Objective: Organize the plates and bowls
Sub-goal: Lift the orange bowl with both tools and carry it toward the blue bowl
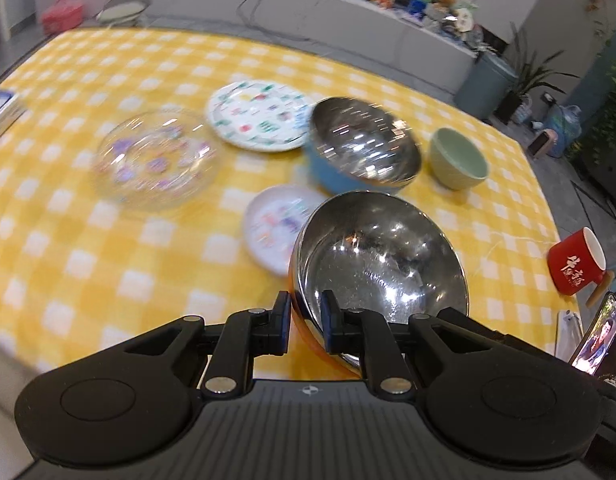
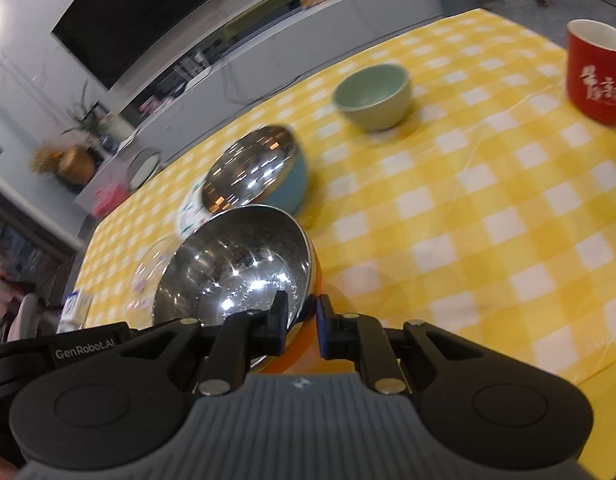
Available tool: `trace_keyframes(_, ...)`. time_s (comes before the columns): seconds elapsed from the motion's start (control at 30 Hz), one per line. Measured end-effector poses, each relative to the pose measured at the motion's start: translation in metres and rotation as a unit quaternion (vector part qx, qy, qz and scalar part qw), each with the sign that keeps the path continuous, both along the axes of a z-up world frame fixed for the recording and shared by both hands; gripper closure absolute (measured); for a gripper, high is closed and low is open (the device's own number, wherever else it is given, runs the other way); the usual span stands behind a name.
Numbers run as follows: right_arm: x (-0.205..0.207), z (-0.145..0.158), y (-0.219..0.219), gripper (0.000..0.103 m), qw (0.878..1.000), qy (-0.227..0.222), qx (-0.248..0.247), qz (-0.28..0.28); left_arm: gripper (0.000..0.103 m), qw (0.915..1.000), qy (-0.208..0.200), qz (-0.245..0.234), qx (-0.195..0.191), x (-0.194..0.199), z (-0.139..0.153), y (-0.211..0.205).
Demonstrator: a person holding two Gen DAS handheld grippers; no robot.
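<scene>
A steel bowl with an orange outside [image 1: 379,256] is held tilted just above the yellow checked tablecloth [image 1: 108,260]. My left gripper [image 1: 306,320] is shut on its near rim, one finger inside and one outside. My right gripper [image 2: 302,320] is shut on the rim of the same bowl [image 2: 236,272] from the other side. Behind it stand a blue steel-lined bowl [image 1: 363,144] and a pale green bowl [image 1: 459,158]. A patterned plate [image 1: 260,114], a clear glass plate [image 1: 156,156] and a small pink plate [image 1: 276,224] lie to the left.
A red mug [image 1: 575,264] stands near the table's right edge, with a lit phone [image 1: 599,336] propped beside it. The blue bowl [image 2: 260,168], green bowl [image 2: 373,94] and red mug [image 2: 595,72] also show in the right wrist view. Cabinets with clutter line the back wall.
</scene>
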State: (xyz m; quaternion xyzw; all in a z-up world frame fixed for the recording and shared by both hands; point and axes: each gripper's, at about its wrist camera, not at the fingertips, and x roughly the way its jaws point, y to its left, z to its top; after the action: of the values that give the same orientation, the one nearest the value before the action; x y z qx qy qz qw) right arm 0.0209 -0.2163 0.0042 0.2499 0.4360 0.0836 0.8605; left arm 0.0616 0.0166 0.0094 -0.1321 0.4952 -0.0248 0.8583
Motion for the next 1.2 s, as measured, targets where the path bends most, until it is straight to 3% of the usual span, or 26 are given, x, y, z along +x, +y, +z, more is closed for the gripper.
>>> trace_keyframes(0.3, -0.013, -0.007, 0.034, 0.090, 0.998, 0.033, 0.011, 0.056, 0.086, 0.9984, 0.041, 0.038, -0.010, -0.024, -0.014, 0.043)
trace_keyframes(0.77, -0.008, -0.018, 0.074, 0.089, 0.994, 0.051, 0.009, 0.101, 0.088, 0.9971, 0.034, 0.067, 0.009, -0.034, -0.020, 0.078)
trace_keyframes(1.2, 0.002, -0.020, 0.102, 0.089, 0.992, 0.048, 0.010, 0.114, 0.087, 0.9951, 0.028, 0.095, 0.000, -0.030, -0.023, 0.104)
